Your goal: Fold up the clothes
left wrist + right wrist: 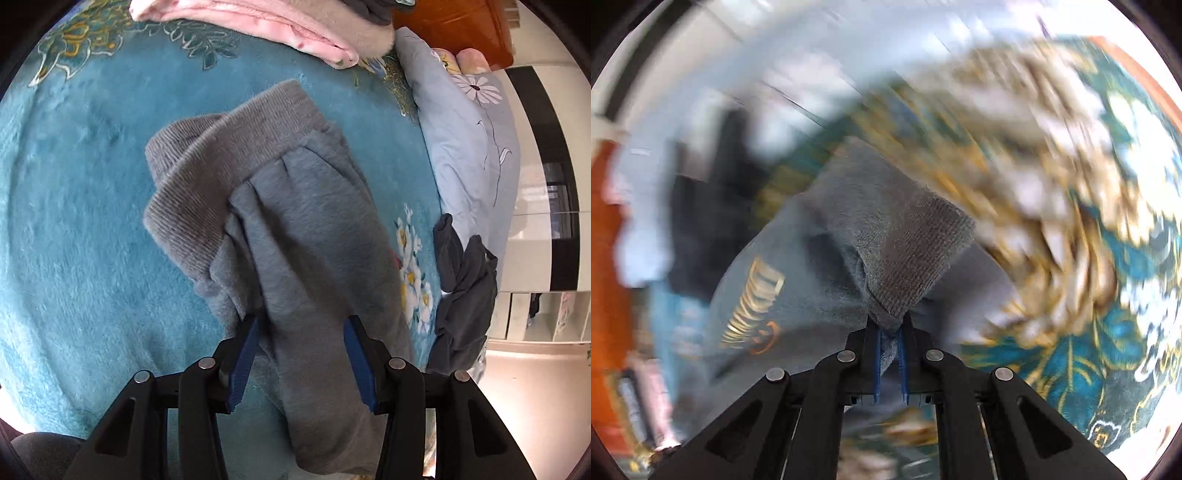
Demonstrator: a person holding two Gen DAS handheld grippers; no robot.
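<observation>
A grey fleece garment [295, 229] with ribbed cuffs lies on the teal floral blanket [74, 206]. In the left wrist view my left gripper [303, 325] is open, its blue pads on either side of a fold of the grey fabric, which runs between them. In the right wrist view, which is blurred by motion, my right gripper [891, 332] is shut on the grey garment [849, 236] just below a ribbed cuff [916, 254]. A gold print [757, 306] shows on the garment to the left.
Folded pink and white clothes [280, 22] lie at the far edge of the blanket. A light blue flowered pillow [469, 147] lies at the right with a dark grey garment [461, 295] beside it. An orange-brown headboard [458, 29] stands beyond.
</observation>
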